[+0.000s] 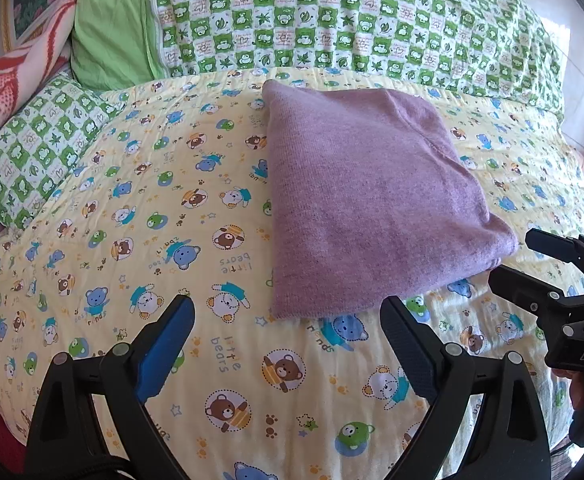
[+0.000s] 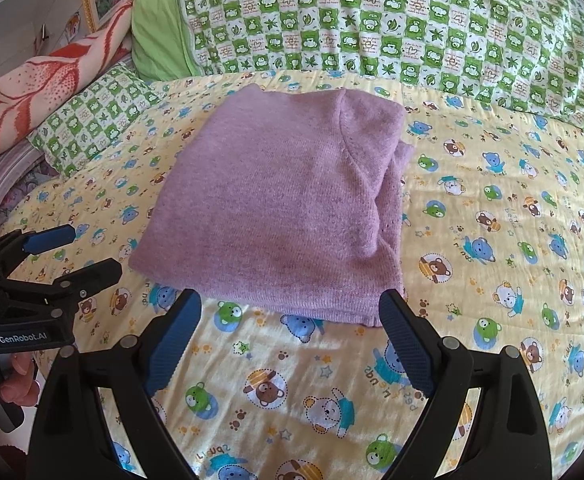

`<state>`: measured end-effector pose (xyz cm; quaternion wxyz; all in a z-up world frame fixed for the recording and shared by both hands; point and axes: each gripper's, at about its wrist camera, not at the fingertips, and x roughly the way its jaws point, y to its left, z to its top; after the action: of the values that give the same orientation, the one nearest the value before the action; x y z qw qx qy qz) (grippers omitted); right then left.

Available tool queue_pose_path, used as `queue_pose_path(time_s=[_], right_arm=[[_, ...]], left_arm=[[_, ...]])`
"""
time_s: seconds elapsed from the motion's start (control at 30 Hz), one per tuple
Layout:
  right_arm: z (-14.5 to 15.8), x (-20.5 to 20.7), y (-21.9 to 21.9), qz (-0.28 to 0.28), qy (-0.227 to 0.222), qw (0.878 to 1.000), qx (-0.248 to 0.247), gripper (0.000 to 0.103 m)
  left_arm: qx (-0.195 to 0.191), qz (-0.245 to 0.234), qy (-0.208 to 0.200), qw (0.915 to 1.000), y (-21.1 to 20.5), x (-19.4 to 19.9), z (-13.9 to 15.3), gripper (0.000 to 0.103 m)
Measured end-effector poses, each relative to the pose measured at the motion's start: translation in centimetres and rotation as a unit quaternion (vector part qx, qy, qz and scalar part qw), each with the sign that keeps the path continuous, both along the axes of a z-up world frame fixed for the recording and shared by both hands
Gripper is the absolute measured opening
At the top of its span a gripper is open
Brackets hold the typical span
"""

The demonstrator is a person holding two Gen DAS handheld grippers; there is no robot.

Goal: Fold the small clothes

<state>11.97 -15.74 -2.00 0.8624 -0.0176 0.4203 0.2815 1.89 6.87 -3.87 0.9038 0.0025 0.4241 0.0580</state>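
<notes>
Item: purple knit garment (image 2: pixel 276 208), folded mid-bed; your left gripper (image 1: pixel 288 320) and right gripper (image 2: pixel 292 316) gape wide, empty. Next: tidy or finish.

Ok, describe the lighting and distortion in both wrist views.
Left wrist: bright daylight, fisheye bending the bear-print quilt, dark vignette corners, purple knit garment sharp. Right wrist: same bowing, dappled sun patches on the quilt, garment evenly lit.
</notes>
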Motion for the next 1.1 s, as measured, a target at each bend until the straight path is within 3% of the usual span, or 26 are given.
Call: queue_pose_path(time_s=[1.1], right_arm=[[1.1,0.3,0.3,0.001,-0.009,1.0,0.013,0.091]], left_arm=[[-0.003,0.006,-0.006,1.0,0.2,0.4,0.5,0.095]])
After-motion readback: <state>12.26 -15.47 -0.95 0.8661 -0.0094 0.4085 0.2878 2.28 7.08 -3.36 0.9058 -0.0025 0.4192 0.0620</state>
